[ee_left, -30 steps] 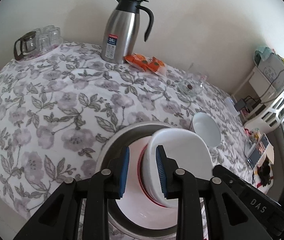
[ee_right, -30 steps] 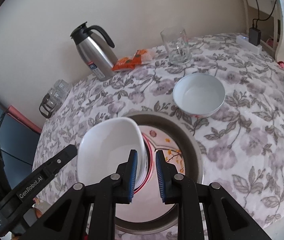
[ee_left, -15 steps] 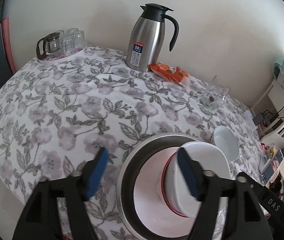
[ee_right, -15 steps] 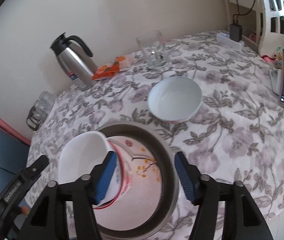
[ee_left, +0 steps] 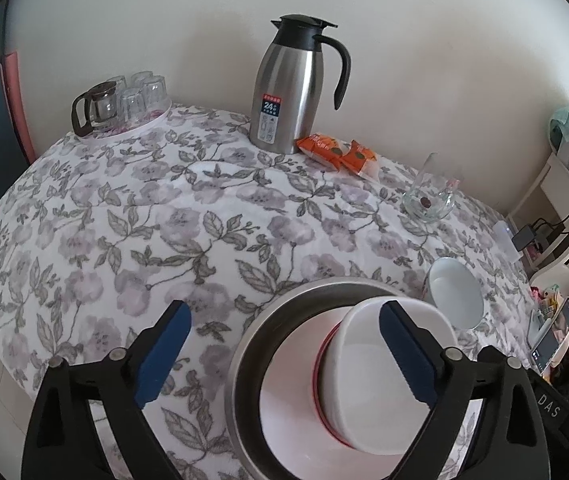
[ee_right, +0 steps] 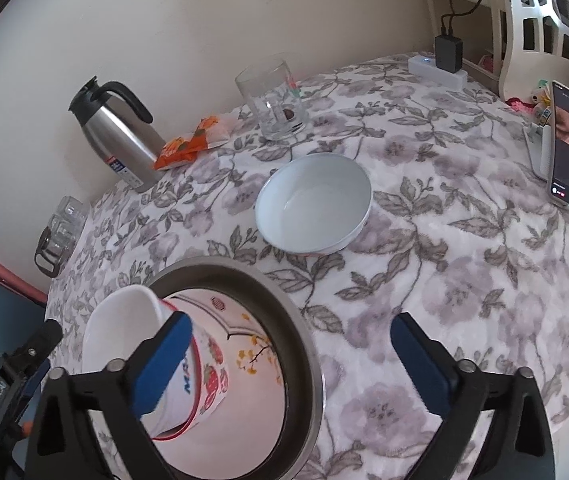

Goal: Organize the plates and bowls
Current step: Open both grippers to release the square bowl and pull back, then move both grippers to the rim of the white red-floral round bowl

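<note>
Your left gripper (ee_left: 284,360) and right gripper (ee_right: 288,364) are both opening, jaws spread wide and gripping nothing. The white, red-rimmed ceramic bowl (ee_left: 368,376) leans tilted inside the round steel basin (ee_left: 244,364), behind the left gripper's right jaw and the right gripper's left jaw. A second white bowl (ee_right: 312,204) sits apart on the floral tabletop (ee_left: 164,220).

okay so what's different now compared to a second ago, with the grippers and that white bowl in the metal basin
Both grippers let go: the left gripper and right gripper, shut a second ago on opposite sides of the white bowl's rim, are opening wide with nothing gripped. The bowl now rests tilted in the steel basin. The second bowl, thermos and glass stayed put.
</note>
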